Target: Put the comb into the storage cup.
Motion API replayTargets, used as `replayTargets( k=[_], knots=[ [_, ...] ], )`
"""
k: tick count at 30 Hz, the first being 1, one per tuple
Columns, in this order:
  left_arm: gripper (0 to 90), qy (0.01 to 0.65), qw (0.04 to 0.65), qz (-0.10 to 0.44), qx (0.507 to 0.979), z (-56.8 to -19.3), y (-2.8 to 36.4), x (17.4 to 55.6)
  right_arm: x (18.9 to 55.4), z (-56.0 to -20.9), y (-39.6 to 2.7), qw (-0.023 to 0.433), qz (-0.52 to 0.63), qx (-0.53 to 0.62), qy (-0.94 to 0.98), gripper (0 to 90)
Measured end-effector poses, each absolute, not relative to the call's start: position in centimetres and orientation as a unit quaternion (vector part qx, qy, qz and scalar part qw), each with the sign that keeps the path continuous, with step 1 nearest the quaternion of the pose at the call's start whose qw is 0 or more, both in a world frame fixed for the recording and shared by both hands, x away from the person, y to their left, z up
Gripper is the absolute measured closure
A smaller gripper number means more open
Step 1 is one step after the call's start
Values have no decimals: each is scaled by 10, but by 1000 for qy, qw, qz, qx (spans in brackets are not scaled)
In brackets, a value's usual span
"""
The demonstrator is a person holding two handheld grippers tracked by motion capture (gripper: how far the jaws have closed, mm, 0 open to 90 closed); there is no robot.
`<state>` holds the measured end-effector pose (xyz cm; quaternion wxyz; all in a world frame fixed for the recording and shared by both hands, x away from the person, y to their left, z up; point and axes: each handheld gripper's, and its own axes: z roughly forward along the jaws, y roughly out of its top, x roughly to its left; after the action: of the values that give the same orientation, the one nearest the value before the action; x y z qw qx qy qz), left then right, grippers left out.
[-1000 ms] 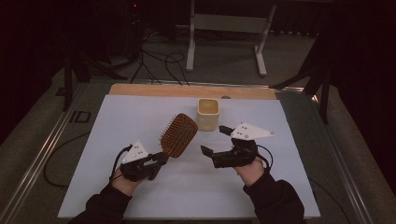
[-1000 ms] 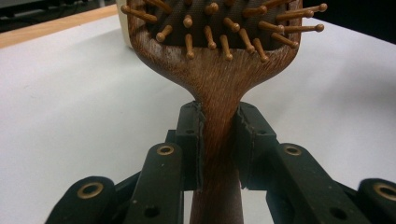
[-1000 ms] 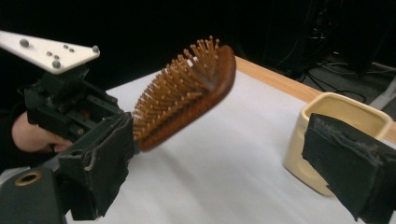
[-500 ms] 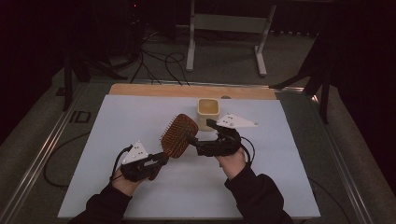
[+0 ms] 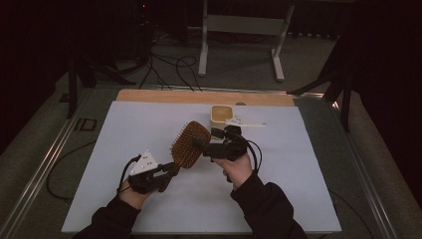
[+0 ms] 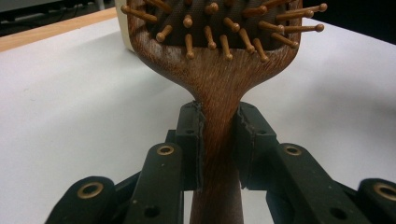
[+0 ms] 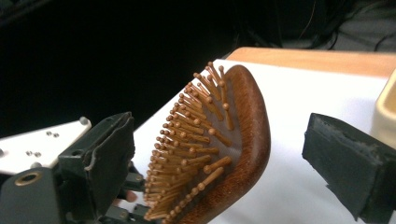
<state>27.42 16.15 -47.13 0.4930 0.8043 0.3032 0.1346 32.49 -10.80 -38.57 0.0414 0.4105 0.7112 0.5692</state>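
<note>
Near the middle of the white-covered desk, a brown wooden paddle hairbrush with round-tipped wooden bristles is held up off the surface, its head tilted toward the far edge and its handle pointing back toward the near left corner. Its narrow handle sits clamped between the two black pads of the left claw, which press on either side of the neck just below the head, as the left gripper view shows. That left claw lies low over the desk in the person's left hand, with a grey three-cornered plate on top. On the brush's right side the right claw reaches in level, its jaws spread wide with the brush head between them and neither pad touching it; the right gripper view shows the bristled face turned toward one jaw. Behind it, near the far edge, stands a pale yellow square cup.
</note>
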Motion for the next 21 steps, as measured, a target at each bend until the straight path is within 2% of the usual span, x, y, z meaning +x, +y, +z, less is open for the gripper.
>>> replayTargets(
  k=[5,8,14,21],
  knots=[
    [742,303,493,136,804,-471,162,274,329,-392,-105,-19,574,431,696,92],
    [742,303,492,136,804,-472,161,274,330,-394,-103,-43,573,442,688,131],
    [743,302,493,134,805,-472,161,274,332,-399,-99,-75,569,454,681,195],
    [742,301,495,137,803,-472,162,274,331,-406,-91,-91,560,462,681,266]
  ],
)
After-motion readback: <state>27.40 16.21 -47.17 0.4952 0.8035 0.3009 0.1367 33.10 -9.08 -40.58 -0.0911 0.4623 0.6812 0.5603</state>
